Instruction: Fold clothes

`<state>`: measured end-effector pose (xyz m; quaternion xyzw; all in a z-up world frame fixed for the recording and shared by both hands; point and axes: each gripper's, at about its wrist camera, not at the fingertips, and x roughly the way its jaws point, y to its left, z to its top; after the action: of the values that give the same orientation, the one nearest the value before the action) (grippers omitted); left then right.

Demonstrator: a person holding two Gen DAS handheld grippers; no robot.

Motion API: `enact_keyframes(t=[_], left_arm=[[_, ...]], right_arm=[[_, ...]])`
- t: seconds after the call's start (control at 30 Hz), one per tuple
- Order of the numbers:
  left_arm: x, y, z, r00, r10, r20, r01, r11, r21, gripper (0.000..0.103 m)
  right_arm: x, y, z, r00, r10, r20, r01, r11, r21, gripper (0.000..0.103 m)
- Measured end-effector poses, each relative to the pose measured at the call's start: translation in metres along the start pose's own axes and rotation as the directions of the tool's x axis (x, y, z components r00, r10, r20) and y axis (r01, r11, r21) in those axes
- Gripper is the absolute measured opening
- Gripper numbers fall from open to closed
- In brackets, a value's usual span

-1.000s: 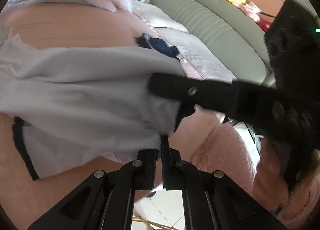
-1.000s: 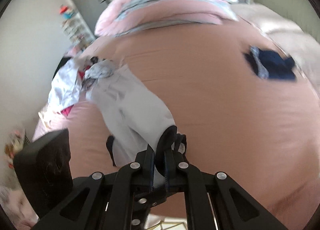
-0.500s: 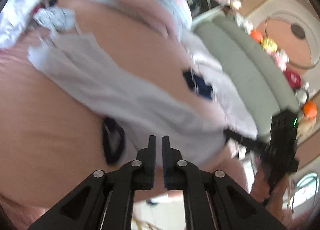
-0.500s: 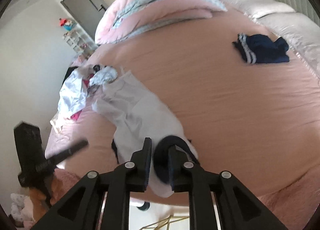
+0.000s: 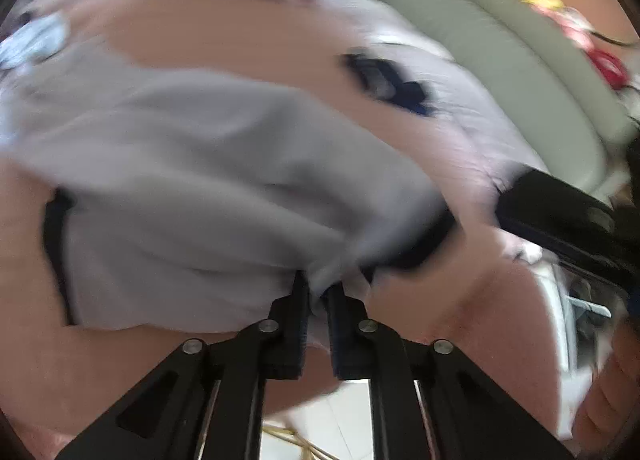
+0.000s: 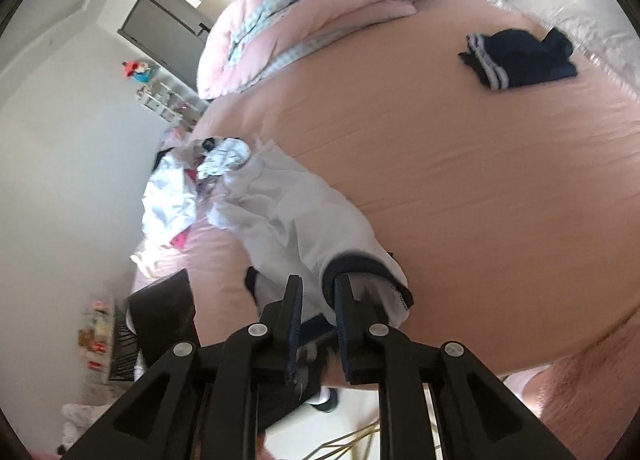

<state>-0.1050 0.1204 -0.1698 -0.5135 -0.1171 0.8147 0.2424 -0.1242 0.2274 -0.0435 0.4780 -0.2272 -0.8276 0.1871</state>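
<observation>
Pinching 1 white shirt [image 5: 208,188], 2 grippers, left gripper [image 5: 318,292] closing, right gripper [image 6: 318,292], 1 navy garment [image 6: 520,58]

The left tool [image 5: 318,292], empty half a second ago, now pinches the white shirt's [image 5: 192,188] near hem; the right tool [image 6: 318,296] now stands slightly wider around its dark collar [image 6: 362,260].

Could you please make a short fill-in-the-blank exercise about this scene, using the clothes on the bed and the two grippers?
1. The white shirt with dark trim lies on a bed sheet whose colour is ____.
2. The folded garment lying apart, near the far side of the bed, is dark ____ with white stripes.
3. The left gripper is closed on a fold of the ____ shirt.
4. The dark cuff of the shirt sits at the tips of the ____ gripper.

Missing words: pink; blue; white; right
</observation>
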Motion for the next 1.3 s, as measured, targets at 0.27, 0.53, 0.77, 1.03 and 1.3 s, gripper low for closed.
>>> enact_keyframes(t=[0.27,0.53,0.77,1.03,1.3], left_arm=[[-0.093,0.092,0.018,0.929,0.264,0.26,-0.203,0.949,-0.24,0.006],[-0.063,0.065,-0.002,0.997,0.027,0.069,-0.025,0.999,-0.026,0.043],[-0.001,0.007,-0.023,1.0,-0.011,-0.01,0.012,0.99,0.138,0.061],[-0.017,0.037,-0.005,0.993,0.107,0.052,-0.106,0.994,-0.007,0.015],[-0.121,0.079,0.031,0.915,0.235,0.328,-0.19,0.968,-0.162,0.015]], right_arm=[[0.007,-0.025,-0.003,0.98,-0.198,-0.007,0.198,0.98,-0.005,0.015],[0.046,-0.021,-0.021,0.967,-0.217,-0.131,0.2,0.971,-0.13,0.06],[0.061,-0.037,-0.033,0.963,-0.229,-0.144,0.218,0.972,-0.083,0.059],[0.05,-0.043,-0.032,0.965,-0.243,-0.1,0.241,0.97,-0.037,0.058],[0.068,0.0,-0.013,0.945,-0.309,-0.106,0.274,0.927,-0.255,0.05]])
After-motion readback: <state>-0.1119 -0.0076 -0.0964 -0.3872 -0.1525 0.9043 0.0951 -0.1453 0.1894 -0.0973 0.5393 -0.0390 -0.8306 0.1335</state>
